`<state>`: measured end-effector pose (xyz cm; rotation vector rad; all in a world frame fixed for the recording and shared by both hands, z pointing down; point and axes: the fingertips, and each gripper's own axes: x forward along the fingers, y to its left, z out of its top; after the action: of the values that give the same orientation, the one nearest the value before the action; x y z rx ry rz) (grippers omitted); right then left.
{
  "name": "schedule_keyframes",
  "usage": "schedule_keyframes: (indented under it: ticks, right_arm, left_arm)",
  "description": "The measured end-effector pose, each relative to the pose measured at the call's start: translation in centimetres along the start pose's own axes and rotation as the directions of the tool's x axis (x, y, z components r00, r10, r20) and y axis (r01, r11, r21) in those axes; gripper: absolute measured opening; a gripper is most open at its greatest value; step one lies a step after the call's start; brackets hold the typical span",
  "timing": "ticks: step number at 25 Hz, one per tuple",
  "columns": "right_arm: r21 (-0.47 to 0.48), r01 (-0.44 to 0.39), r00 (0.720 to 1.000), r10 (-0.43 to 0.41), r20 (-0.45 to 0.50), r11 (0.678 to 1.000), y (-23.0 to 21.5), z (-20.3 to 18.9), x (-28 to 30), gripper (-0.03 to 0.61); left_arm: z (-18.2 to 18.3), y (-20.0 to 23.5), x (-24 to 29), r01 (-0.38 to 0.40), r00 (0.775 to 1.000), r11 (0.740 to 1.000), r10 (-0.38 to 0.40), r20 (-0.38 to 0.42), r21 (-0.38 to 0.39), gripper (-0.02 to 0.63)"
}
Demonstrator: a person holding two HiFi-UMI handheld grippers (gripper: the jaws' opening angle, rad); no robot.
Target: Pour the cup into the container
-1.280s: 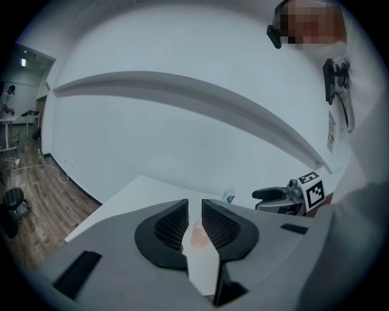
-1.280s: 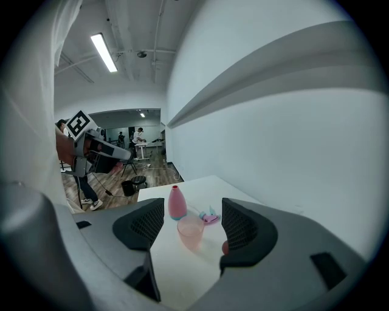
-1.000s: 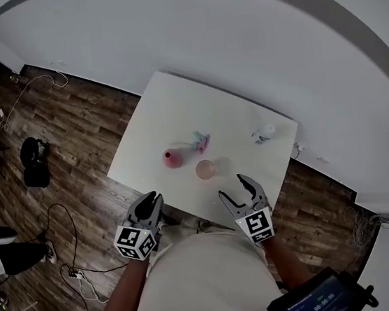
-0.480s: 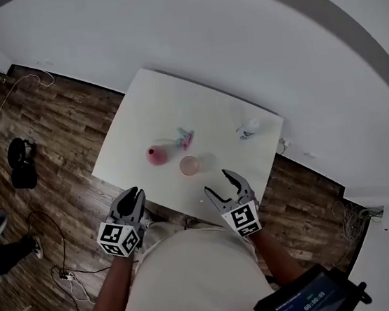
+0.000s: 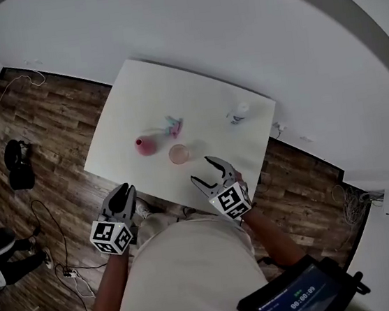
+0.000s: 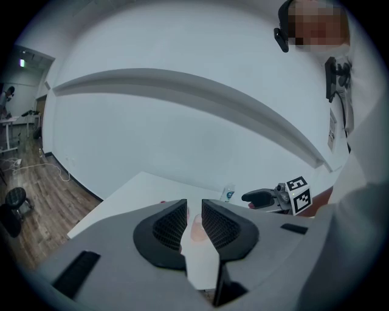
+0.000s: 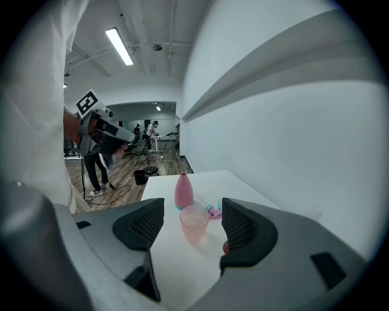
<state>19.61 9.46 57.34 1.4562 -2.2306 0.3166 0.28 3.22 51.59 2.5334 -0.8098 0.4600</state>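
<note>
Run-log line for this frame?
phase: pre-grasp | right gripper: open, aimed at pink cup, no contact | left gripper: jaws slightly apart, empty

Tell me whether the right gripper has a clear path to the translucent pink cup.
Probably yes. The right gripper has its fingers open. The cup sits apart ahead of them on the bare table, and the pink bottle stands behind it, not between.
</note>
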Motion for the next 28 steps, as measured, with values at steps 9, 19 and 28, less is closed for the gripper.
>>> schedule_keyframes:
  ticks: [9, 19, 28]
  right_arm:
    - [-0.005, -0.048, 0.999, 0.048, -0.008, 0.999, 0.2, -1.7, 2.1, 0.299]
    - [-0.008, -0.052, 0.998, 0.052, -0.045, 0.999, -0.3, -4.1, 4.2, 0.299]
    - [-0.012, -0.098, 0.994, 0.097, -0.048, 0.995, -0.1, -6.0, 6.5, 0.314]
  left_arm:
    - [-0.4, 0.2, -0.4, -0.018, 1.0, 1.0, 0.018, -0.011, 0.001, 0.074]
    - [-1.0, 0.9, -0.8, -0.042, 0.999, 0.999, 0.041, -0.027, -0.01, 0.074]
    - [-1.1, 1.2, -1.0, -0.053, 0.998, 0.999, 0.052, -0.041, -0.006, 0.074]
